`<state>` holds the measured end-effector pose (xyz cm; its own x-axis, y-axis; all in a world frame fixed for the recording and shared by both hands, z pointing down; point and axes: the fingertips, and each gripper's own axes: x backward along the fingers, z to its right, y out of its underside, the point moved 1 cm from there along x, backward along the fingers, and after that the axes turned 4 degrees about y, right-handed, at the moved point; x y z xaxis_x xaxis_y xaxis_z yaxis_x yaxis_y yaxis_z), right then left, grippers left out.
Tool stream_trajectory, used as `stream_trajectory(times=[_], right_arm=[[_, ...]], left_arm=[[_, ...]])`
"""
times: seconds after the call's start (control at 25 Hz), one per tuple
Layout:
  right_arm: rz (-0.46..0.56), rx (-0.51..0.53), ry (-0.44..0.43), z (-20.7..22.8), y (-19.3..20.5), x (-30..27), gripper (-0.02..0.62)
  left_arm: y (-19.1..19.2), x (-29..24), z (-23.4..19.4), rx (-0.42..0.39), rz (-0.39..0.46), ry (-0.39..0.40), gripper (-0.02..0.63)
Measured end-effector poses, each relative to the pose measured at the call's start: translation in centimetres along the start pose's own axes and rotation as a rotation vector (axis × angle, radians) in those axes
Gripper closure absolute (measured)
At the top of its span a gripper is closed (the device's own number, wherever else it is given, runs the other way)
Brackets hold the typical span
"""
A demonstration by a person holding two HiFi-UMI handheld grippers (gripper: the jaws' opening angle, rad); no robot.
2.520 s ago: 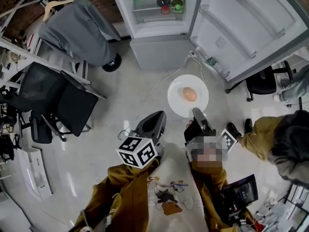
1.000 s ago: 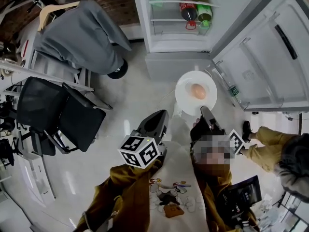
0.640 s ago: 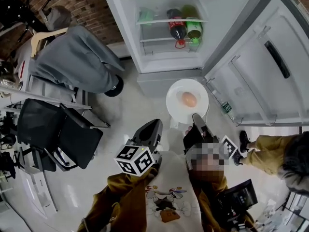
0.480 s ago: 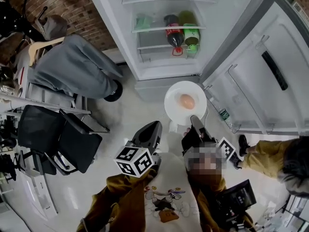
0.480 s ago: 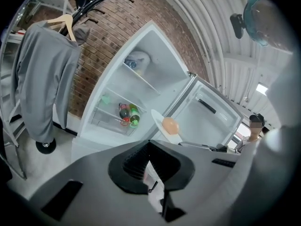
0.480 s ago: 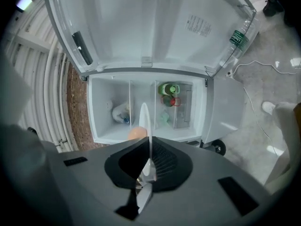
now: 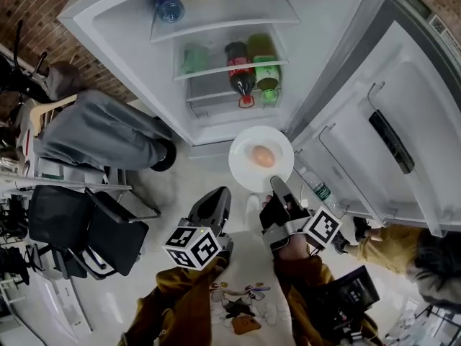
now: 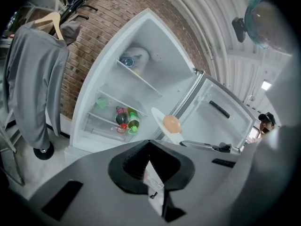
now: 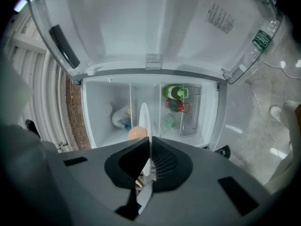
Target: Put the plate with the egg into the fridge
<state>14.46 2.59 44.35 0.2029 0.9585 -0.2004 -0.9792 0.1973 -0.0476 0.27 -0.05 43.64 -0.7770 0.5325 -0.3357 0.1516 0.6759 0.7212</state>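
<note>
- Gripping the near rim of the white plate (image 7: 243,173), the right gripper (image 7: 276,183) has its jaws pinched tight on the edge. In the right gripper view the plate shows edge-on between them.
- The egg (image 7: 263,155) rests near the middle of the plate.
- The plate hangs in the air just in front of the open fridge (image 7: 137,42), low down by its bottom shelves and not yet inside.
- The left gripper (image 7: 218,199) sits beside the right one, jaws together with nothing between them.
- A cola bottle (image 7: 238,74) and a green bottle (image 7: 266,71) sit side by side on a fridge shelf.
- The fridge door (image 7: 403,99) stands wide open at the right.
- A grey jacket (image 7: 101,135) hangs left of the fridge.
</note>
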Motion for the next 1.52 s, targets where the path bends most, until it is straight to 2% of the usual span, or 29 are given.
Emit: stream_trajectory(times=[0.16, 0.4, 0.92, 1.52], right_arm=[[-0.014, -0.006, -0.009, -0.7, -2.3, -1.6, 0.580], [-0.051, 0.016, -0.026, -2.5, -4.0, -3.8, 0.580], [-0.069, 0.023, -0.029, -4.5, -3.2, -5.4, 0.580], [-0.088, 0.048, -0.021, -6.4, -1.2, -9.7, 0.580]], left_arm=[[-1.0, -2.5, 0.6, -0.010, 0.024, -0.004, 0.598], [-2.9, -4.4, 0.4, -0.018, 0.068, -0.054, 0.598], [-5.1, -4.8, 0.4, -0.029, 0.091, -0.050, 0.598], [-8.6, -3.8, -2.7, -0.031, 0.123, -0.065, 0.598]])
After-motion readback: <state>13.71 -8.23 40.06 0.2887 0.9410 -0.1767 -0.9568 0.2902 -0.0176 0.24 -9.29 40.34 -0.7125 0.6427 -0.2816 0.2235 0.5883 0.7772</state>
